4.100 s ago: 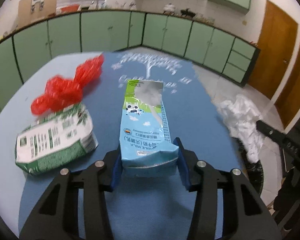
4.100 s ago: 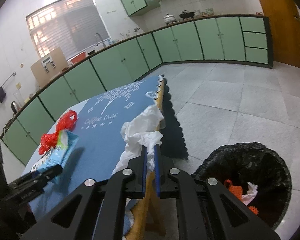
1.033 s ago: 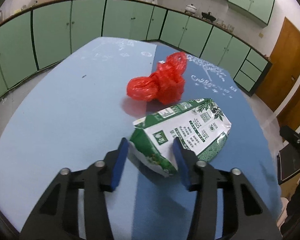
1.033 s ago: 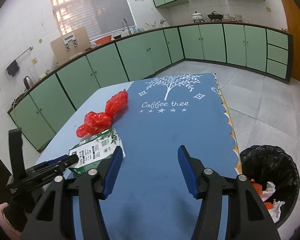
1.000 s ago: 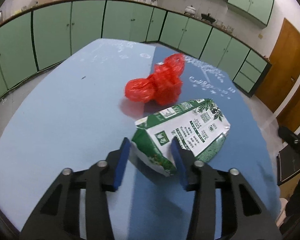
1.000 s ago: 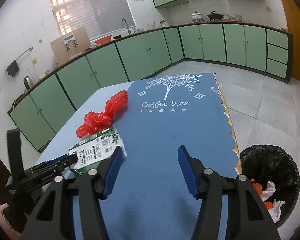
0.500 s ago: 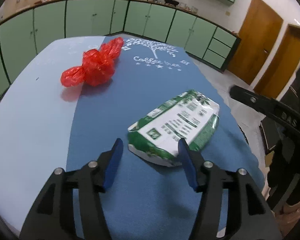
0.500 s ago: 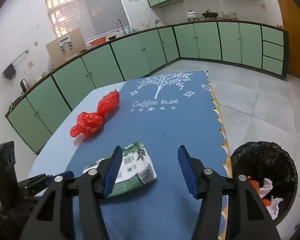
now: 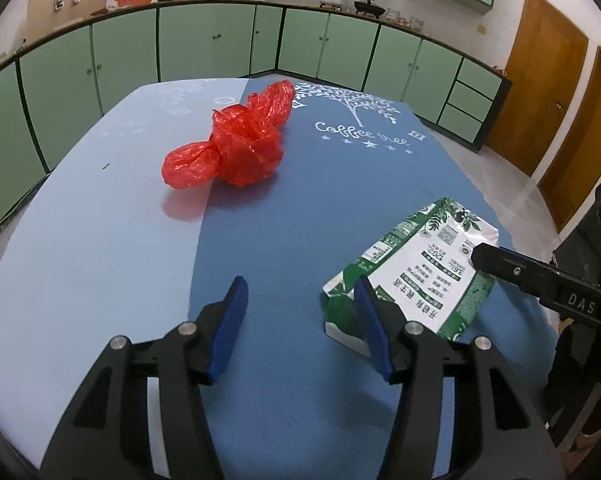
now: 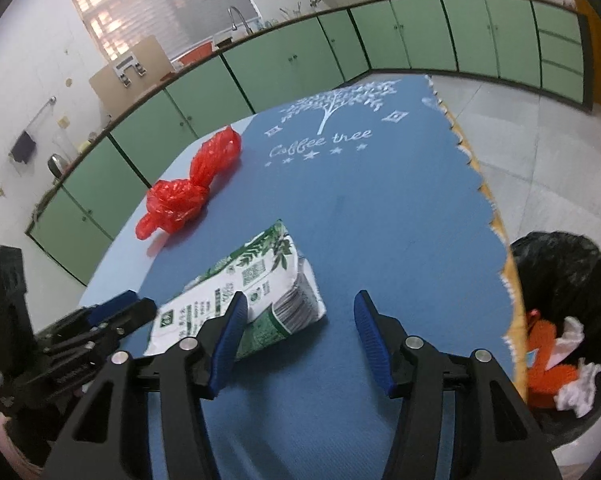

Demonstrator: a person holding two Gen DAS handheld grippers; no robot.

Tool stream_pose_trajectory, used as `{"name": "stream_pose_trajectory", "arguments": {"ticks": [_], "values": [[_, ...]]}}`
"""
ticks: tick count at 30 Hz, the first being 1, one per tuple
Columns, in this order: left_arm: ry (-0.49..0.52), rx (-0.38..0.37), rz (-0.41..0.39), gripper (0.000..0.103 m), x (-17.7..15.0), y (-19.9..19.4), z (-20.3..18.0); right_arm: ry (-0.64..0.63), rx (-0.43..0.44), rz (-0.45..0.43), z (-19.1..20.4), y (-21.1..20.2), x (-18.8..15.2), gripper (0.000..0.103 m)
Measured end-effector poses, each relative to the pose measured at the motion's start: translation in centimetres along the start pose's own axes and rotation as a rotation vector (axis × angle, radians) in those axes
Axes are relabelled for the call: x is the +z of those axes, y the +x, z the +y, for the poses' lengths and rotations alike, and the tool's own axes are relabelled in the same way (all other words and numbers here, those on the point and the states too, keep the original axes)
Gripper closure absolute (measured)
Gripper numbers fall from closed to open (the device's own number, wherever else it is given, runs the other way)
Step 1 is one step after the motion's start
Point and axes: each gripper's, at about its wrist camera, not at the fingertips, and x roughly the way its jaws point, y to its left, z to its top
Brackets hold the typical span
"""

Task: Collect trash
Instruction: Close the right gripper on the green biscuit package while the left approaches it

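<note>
A green and white carton [image 9: 416, 270] lies flat on the blue table mat [image 9: 284, 220], to the right of my left gripper [image 9: 300, 292], which is open and empty. In the right wrist view the carton [image 10: 240, 296] lies just ahead and left of my open, empty right gripper [image 10: 300, 306], behind its left finger. A crumpled red plastic bag [image 9: 236, 144] lies further back on the mat; it also shows in the right wrist view [image 10: 188, 188]. The right gripper's finger [image 9: 540, 276] reaches over the carton in the left wrist view.
A black-lined trash bin [image 10: 568, 320] with orange and white trash stands on the floor off the table's right edge. Green cabinets [image 9: 220, 44] line the walls behind. The scalloped mat edge [image 10: 484, 200] marks the table's right side.
My left gripper has let go of the carton and shifted left, so the carton now lies to its right. My right gripper has come closer to the carton.
</note>
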Motion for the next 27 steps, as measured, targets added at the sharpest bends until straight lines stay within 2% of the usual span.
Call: {"name": "stream_pose_trajectory", "arguments": {"ticks": [7,11,14,27], "values": [[0.003,-0.007,-0.005,0.049,-0.3,0.4,0.2,-0.039,0.015,0.012,1.4,1.0,-0.3,0.049],[-0.003,-0.011,-0.01,0.049,-0.3,0.7,0.4,0.006,0.038,-0.003,0.4,0.8,0.0,0.06],[0.003,-0.006,-0.015,0.048,-0.4,0.8,0.2,0.032,0.056,-0.018,0.0,0.5,0.1,0.063],[0.01,0.009,-0.024,0.046,-0.6,0.7,0.0,-0.014,-0.041,0.055,1.3,0.0,-0.1,0.059]]}}
